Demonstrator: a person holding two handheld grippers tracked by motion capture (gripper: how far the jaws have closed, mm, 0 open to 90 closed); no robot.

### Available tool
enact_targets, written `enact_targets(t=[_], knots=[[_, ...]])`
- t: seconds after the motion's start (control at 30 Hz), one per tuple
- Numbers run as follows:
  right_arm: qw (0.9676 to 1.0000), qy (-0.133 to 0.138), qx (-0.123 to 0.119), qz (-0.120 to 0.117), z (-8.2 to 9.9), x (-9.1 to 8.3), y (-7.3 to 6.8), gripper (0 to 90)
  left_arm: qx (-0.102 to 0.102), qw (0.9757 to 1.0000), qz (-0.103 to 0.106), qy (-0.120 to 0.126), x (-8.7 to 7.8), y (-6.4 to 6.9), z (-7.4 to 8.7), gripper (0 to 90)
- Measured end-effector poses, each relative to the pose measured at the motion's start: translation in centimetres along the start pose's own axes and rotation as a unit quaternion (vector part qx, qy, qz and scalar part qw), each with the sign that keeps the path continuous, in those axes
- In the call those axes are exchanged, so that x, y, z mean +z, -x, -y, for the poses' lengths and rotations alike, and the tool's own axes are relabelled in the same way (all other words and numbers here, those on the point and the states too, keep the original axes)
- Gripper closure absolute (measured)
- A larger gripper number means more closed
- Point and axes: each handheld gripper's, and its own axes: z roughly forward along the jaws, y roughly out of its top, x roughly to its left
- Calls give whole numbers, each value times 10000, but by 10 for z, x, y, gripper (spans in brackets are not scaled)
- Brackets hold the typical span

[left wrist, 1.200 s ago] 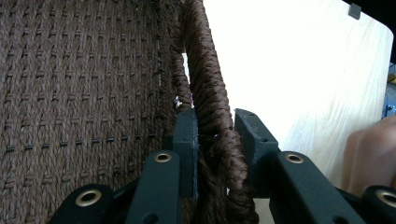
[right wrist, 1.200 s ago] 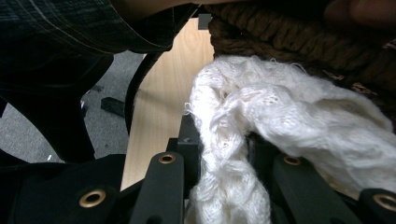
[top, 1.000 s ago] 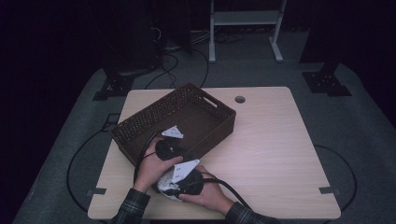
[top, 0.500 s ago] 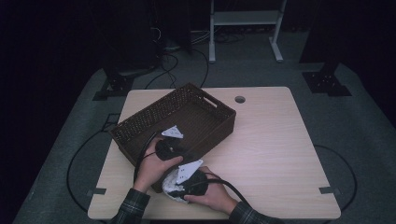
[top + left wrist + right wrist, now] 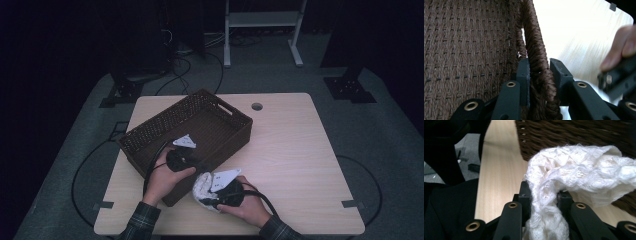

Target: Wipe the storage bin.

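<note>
White knitted cloth [image 5: 574, 177] sits pinched in the right gripper [image 5: 543, 192] beside the basket [image 5: 150, 137].

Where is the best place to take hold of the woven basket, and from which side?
Grip the woven basket by its thick braided rim, coming from above with one jaw inside the wall and one outside. The rim is a firm upright edge and narrow enough to fit between the jaws; the left hand-held gripper straddles it this way.
</note>
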Motion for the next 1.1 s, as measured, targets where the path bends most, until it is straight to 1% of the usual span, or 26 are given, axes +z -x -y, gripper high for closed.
enact_targets(t=[0.1, 0.13, 0.17, 0.2, 0.27, 0.33, 0.4, 0.47, 0.53, 0.57, 0.63, 0.67, 0.7, 0.73, 0.77, 0.8, 0.9, 0.93, 0.97, 1.0, 1.1], knots=[[9997, 9, 183, 141, 9, -15, 6, 718, -16, 10000, -1, -2, 0, 0, 0, 701], [9997, 9, 183, 141, 9, -15, 6, 718, -16, 10000, -1, -2, 0, 0, 0, 701], [9995, -57, 194, 226, 13, -19, 9, 717, -34, 10000, 6, 11, 0, 0, 0, 701], [9994, -90, 213, 261, 14, -21, 9, 717, -34, 10000, 6, 11, 0, 0, 0, 700], [9994, -105, 188, 266, 16, -23, 11, 717, -38, 10000, 9, 12, 0, 0, 0, 700], [9991, -137, 246, 315, 20, -26, 11, 717, -54, 10000, 22, 16, 0, 0, 0, 700], [9987, -187, 238, 402, 25, -32, 13, 717, -55, 10000, 17, -1, 0, 0, 0, 700], [9982, -174, 336, 464, 29, -38, 15, 717, -58, 10000, 20, -5, 0, 0, 0, 700], [9980, -160, 367, 499, 31, -41, 16, 717, -56, 10000, 17, -4, 0, 0, 0, 699], [9972, -135, 426, 603, 35, -49, 19, 717, -58, 10000, 12, -2, 0, 0, 0, 700], [9964, -100, 478, 694, 39, -57, 22, 716, -56, 10000, 21, -1, 0, 0, 0, 699], [9964, -100, 478, 694, 39, -57, 22, 716, -56, 10000, 21, -1, 0, 0, 0, 699], [9950, -59, 566, 819, 44, -65, 25, 716, -59, 10000, 21, 4, 0, 0, 0, 698], [9950, -59, 566, 819, 44, -65, 25, 716, -54, 10000, 21, -1, 0, 0, 0, 698], [9942, -37, 621, 877, 47, -68, 27, 716, -49, 10000, 21, -2, 0, 0, 0, 698], [9921, -72, 729, 1016, 53, -76, 30, 716, -14, 10000, 14, -1, 0, 0, 0, 697], [9882, -40, 921, 1221, 60, -88, 34, 716, -13, 10000, 15, 3, 0, 0, 0, 696], [9882, -40, 921, 1221, 60, -88, 34, 716, -13, 10000, 15, 3, 0, 0, 0, 695], [9855, -19, 1008, 1366, 65, -95, 36, 716, -13, 10000, 18, 16, 0, 0, 0, 694], [9855, -19, 1008, 1366, 65, -95, 36, 716, -13, 10000, 18, 16, 0, 0, 0, 692], [9811, -31, 1133, 1567, 72, -106, 39, 715, 29, 10000, 21, 8, -1, 0, -1, 685]])
